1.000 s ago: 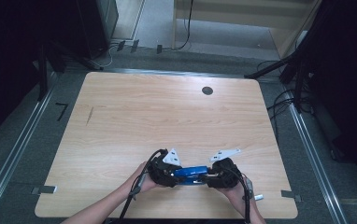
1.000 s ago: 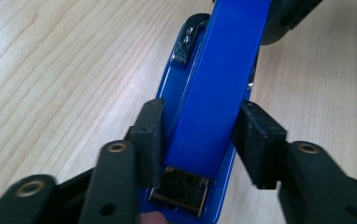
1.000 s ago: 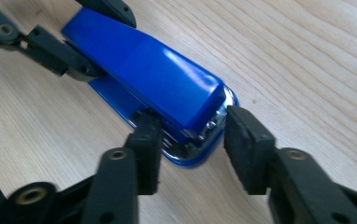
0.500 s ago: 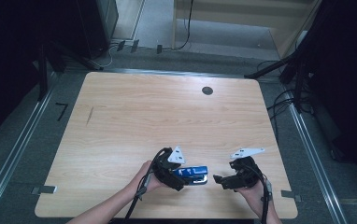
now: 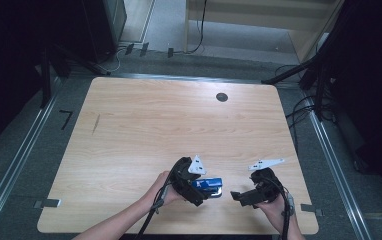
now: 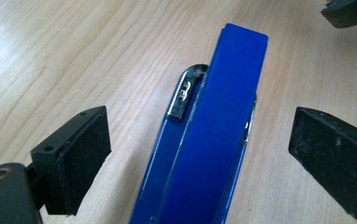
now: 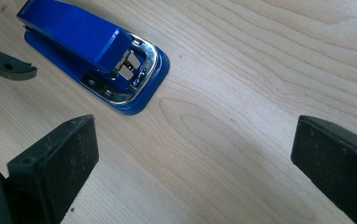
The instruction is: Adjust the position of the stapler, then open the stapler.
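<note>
Now stapler (image 6: 204, 140) between left tongs (image 6: 200, 154), untouched

From above, we see the tabletop (image 5: 179, 125) evenly and brightly lit, while the floor and the far left and right sides of the high view sink into near black. Our high view is soft and low in detail. Light falls from overhead: in the 2 gripper views we find short, soft shadows beside the blue stapler (image 6: 204, 140) and a broad faint shade on the wood below it. We notice glare on its chrome front (image 7: 141, 70). The near black pads (image 7: 55, 163) look slightly blurred, and the wood grain stays sharp.
</note>
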